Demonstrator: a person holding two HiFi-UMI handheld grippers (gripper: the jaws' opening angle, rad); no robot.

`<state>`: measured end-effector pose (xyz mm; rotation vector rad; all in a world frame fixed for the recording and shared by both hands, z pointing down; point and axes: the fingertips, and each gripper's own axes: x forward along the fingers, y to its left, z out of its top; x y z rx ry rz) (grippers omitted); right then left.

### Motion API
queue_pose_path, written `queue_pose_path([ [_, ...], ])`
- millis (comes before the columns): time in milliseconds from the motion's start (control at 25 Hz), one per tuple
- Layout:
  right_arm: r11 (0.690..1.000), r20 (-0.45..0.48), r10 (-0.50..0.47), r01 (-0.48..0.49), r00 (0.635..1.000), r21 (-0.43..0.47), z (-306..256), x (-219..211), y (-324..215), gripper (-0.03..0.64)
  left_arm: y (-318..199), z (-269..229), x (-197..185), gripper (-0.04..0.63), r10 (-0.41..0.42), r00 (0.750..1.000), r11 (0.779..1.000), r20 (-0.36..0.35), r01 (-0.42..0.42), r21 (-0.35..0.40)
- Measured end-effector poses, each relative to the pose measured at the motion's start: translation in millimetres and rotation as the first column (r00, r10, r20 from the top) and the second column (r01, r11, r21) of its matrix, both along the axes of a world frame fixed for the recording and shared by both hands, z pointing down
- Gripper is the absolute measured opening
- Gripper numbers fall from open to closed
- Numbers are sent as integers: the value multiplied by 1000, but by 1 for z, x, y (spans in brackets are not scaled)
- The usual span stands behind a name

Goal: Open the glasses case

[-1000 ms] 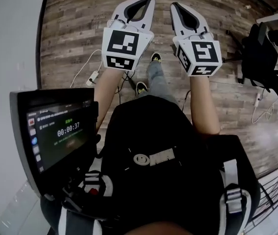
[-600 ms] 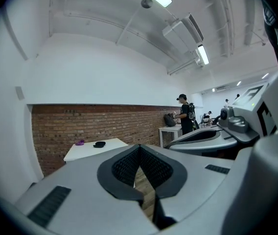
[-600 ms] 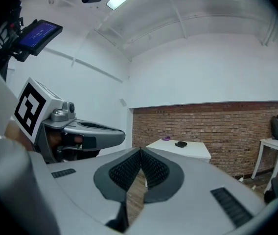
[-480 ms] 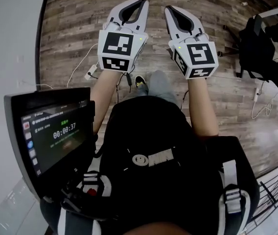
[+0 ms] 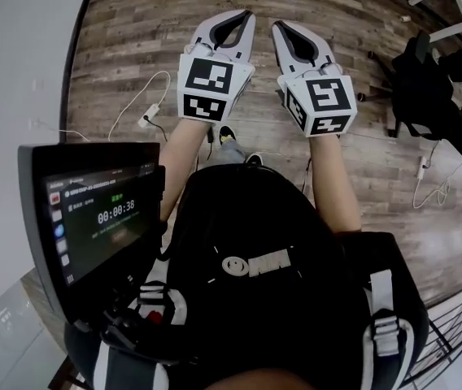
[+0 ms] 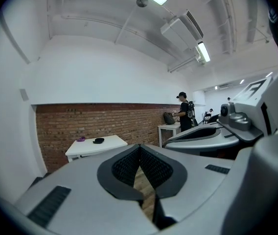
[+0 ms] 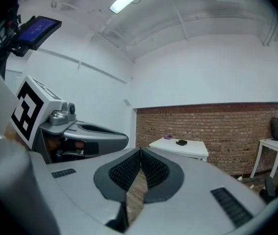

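Both grippers are held out side by side over the wooden floor, level with each other. My left gripper (image 5: 248, 14) (image 6: 139, 146) is shut with nothing between its pads. My right gripper (image 5: 277, 25) (image 7: 140, 150) is shut and empty too. Far ahead, by a brick wall, stands a white table (image 6: 110, 145) (image 7: 194, 149). On it lie a small dark object (image 6: 98, 140) (image 7: 181, 142), possibly the glasses case, and a purple thing (image 6: 81, 139) (image 7: 168, 137). Both are too small to identify.
A screen (image 5: 93, 218) is mounted at the person's left, and a black pack (image 5: 272, 266) hangs on the chest. Cables and a power strip (image 5: 146, 119) lie on the floor. A black chair (image 5: 426, 88) stands at the right. A person (image 6: 183, 111) stands by a second white table.
The floor has slid under the grippers as the person walks forward. Both grippers stay shut, side by side. The screen's timer has gone up by one second.
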<state>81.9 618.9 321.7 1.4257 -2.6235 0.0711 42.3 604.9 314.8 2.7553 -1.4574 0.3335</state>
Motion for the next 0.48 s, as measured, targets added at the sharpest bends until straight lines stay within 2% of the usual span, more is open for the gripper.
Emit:
queue_pose_path([
  [320,997,66,61,-63,996,33,-26,48,62,6,63,-13,36,5,-55,997,998,56,57,-35],
  [480,997,81,62,-65,995,39,-32,51,73,6,74,-14,42,5,-49,997,998,52,52,-46],
])
